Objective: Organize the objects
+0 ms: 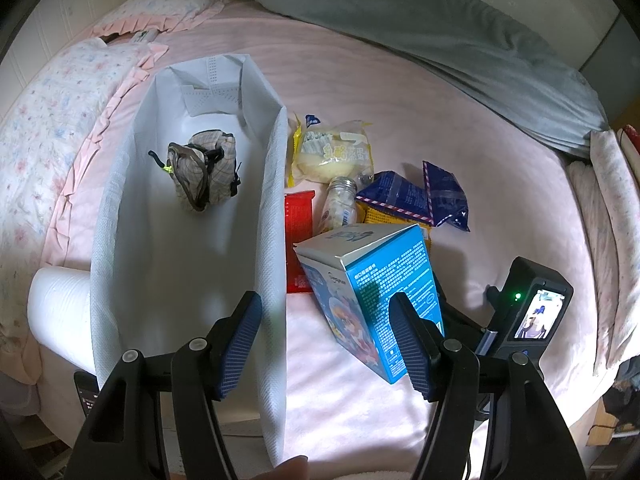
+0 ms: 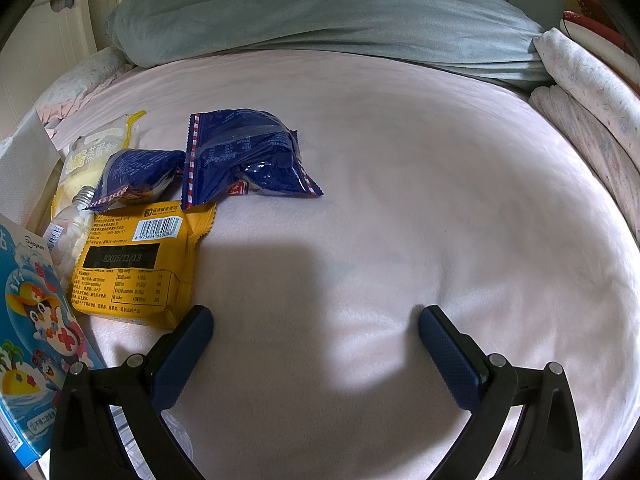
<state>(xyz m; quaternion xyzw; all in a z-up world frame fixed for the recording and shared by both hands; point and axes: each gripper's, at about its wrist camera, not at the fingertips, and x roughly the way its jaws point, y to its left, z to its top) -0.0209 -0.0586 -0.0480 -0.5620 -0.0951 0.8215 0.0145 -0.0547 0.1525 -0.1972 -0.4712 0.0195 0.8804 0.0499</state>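
Left gripper (image 1: pixel 326 344) open, jaws spread wide, straddling right wall of white fabric bin (image 1: pixel 272 216) at frame centre; nothing held. Plaid pouch (image 1: pixel 202 170) lying inside bin, upper left. Blue carton (image 1: pixel 372 292) tilted on bed (image 1: pixel 500 208), just right of bin, near right jaw. Beyond carton: red packet (image 1: pixel 298 220), small bottle (image 1: pixel 340 204), cake packet (image 1: pixel 332 152).

Right gripper (image 2: pixel 316 344) open over bare bed, empty. Yellow packet (image 2: pixel 136 264) just beside left jaw, lower left; two navy packets (image 2: pixel 244 156) above it.
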